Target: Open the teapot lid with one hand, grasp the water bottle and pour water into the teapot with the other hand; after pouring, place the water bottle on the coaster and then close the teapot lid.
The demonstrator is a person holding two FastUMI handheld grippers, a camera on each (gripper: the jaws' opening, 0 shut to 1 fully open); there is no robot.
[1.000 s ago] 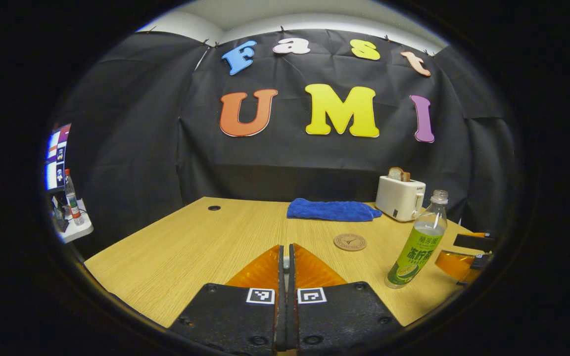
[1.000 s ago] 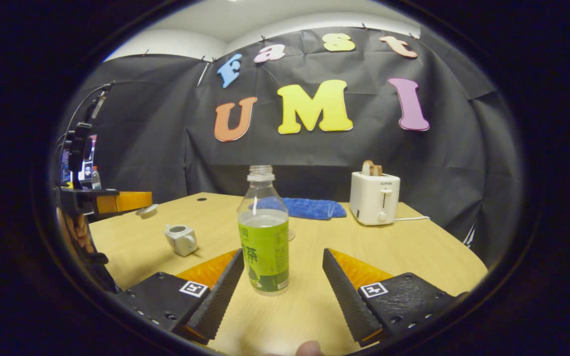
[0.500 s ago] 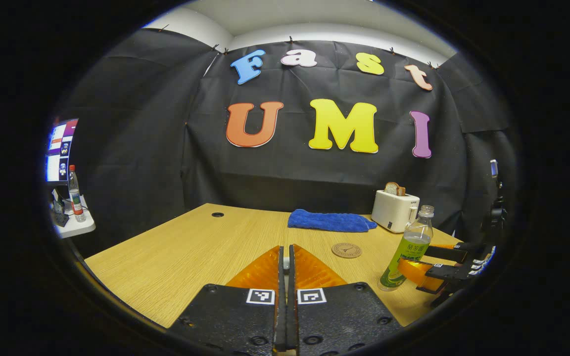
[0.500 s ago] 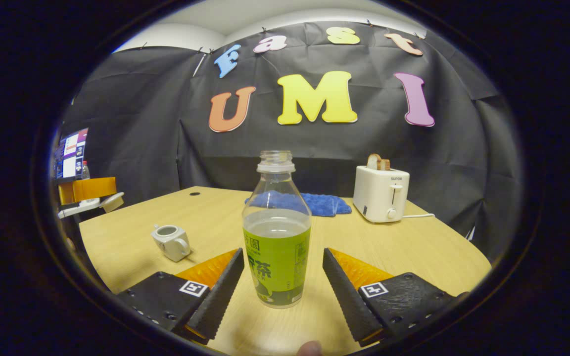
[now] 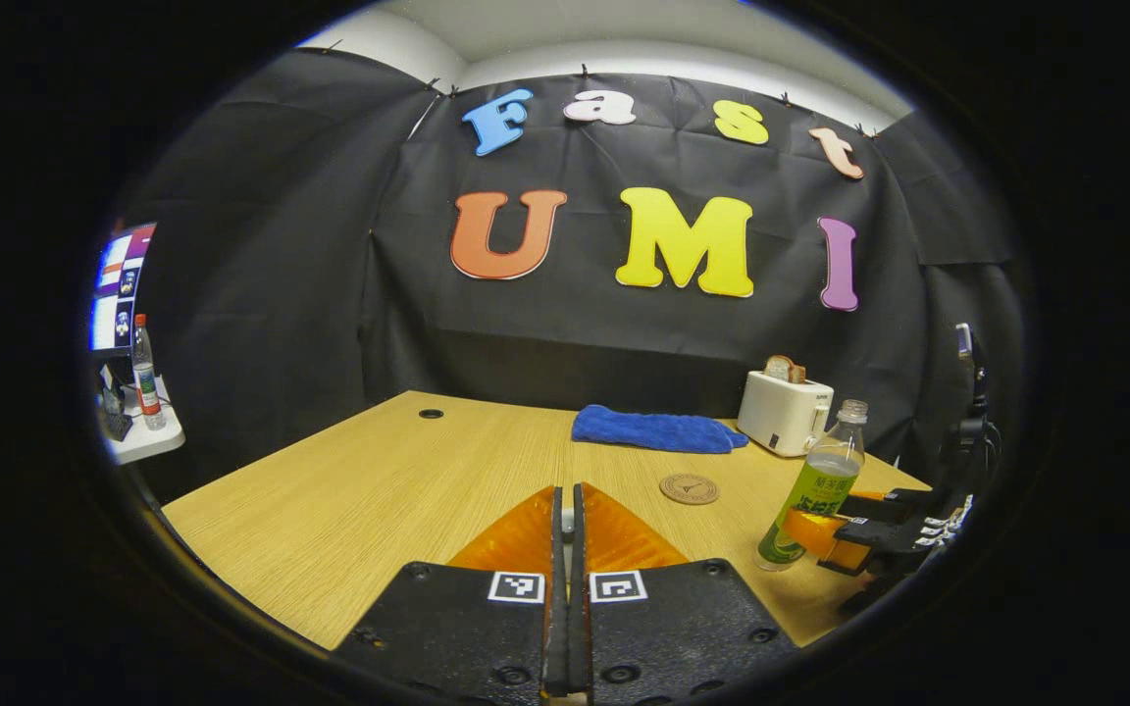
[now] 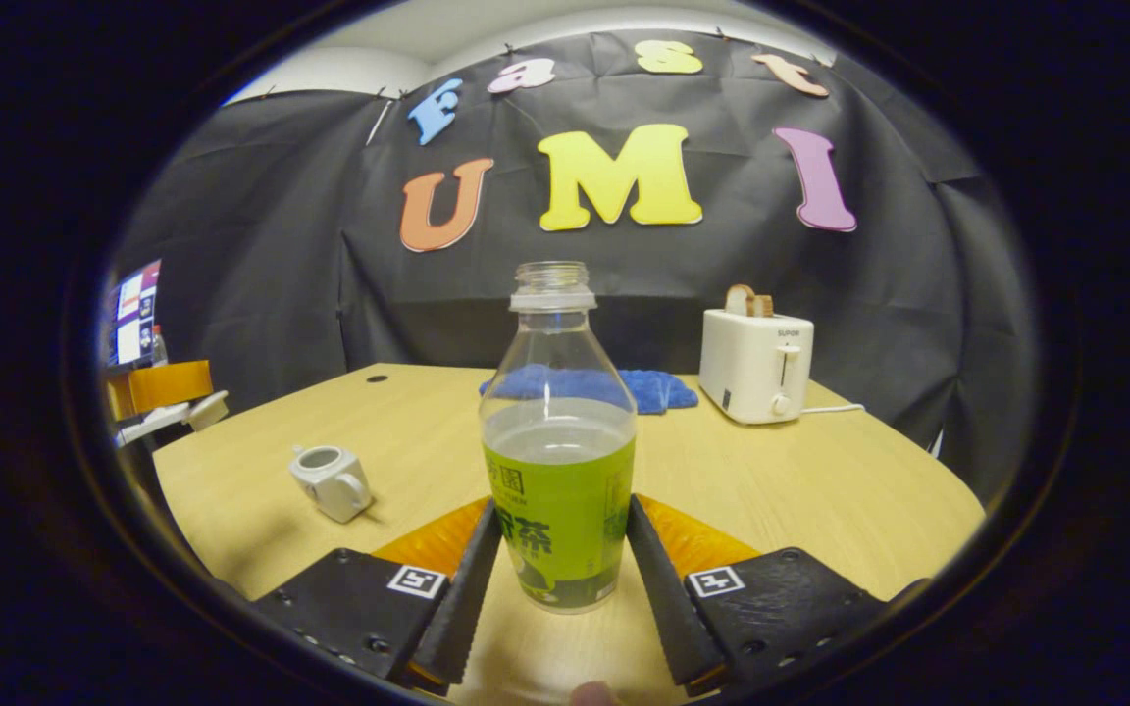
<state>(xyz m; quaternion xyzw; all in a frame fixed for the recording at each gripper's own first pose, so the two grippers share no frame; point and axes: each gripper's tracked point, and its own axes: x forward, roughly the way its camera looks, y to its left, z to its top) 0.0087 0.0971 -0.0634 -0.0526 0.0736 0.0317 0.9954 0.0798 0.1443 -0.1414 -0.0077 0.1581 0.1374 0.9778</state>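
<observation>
A clear uncapped water bottle with a green label stands on the wooden table. My right gripper is shut on it, both fingers pressing the label's sides. The left gripper view shows the same bottle in that gripper at the right. The white teapot sits open-topped at the left. My left gripper is shut; in the right gripper view it hovers off the table's left edge with the white lid at its tips. A round coaster lies between bottle and cloth.
A white toaster with bread stands at the back right, its cord trailing to the right. A folded blue cloth lies at the back middle. A side shelf with a bottle and a screen stands off the table's left.
The right gripper moved forward around the bottle and its fingers closed onto the label. The left gripper, still shut, drifted slightly farther from the teapot.
</observation>
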